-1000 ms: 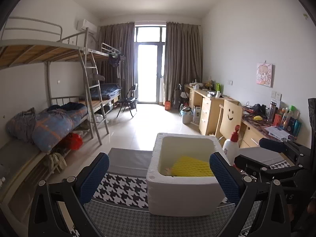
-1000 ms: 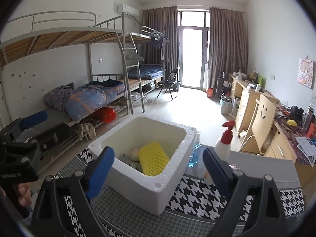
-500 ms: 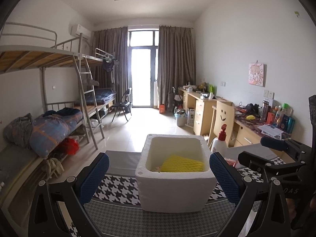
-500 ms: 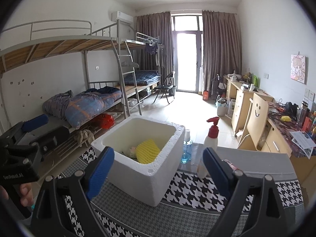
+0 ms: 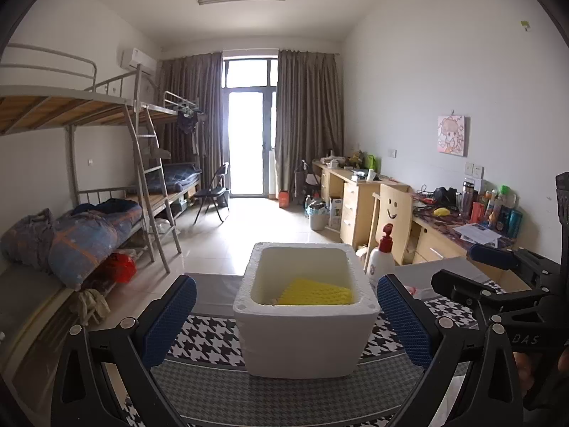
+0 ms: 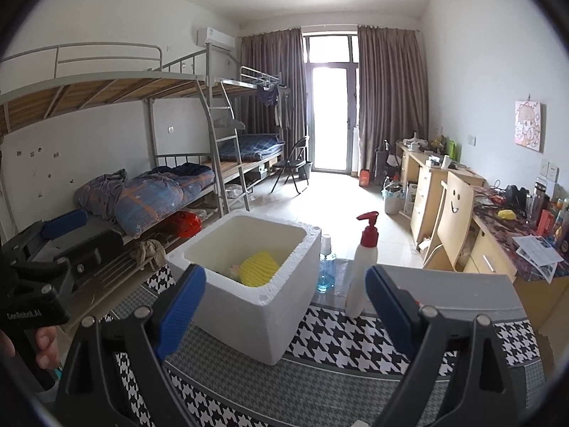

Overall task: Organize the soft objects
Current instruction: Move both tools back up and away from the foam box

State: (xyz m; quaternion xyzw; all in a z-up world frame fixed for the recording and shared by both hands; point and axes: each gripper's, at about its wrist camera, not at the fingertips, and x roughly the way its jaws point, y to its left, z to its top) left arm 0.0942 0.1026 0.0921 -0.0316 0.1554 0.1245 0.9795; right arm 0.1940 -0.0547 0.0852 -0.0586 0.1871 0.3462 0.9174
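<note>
A white foam box [image 5: 306,341] [image 6: 249,316] stands on a houndstooth-patterned table [image 5: 199,338] [image 6: 355,341]. Inside it lies a yellow foam net [image 5: 314,293] [image 6: 258,268], with a small pale soft item [image 6: 235,269] beside it. My left gripper [image 5: 284,320] is open and empty, held back from the box's near side. My right gripper [image 6: 284,306] is open and empty too, held back from the box's right front corner. The right gripper's body [image 5: 498,284] shows at the right of the left wrist view. The left gripper's body [image 6: 42,267] shows at the left of the right wrist view.
A white pump bottle with a red top [image 6: 362,267] [image 5: 381,259] and a blue liquid bottle [image 6: 326,267] stand just right of the box. Bunk beds [image 6: 142,192] line the left wall. Desks and a smiley-face chair [image 6: 455,220] line the right wall.
Both grippers have pulled back and tilted up from the box, so it looks smaller and lower. Both stay open and empty. The yellow net stays in the box.
</note>
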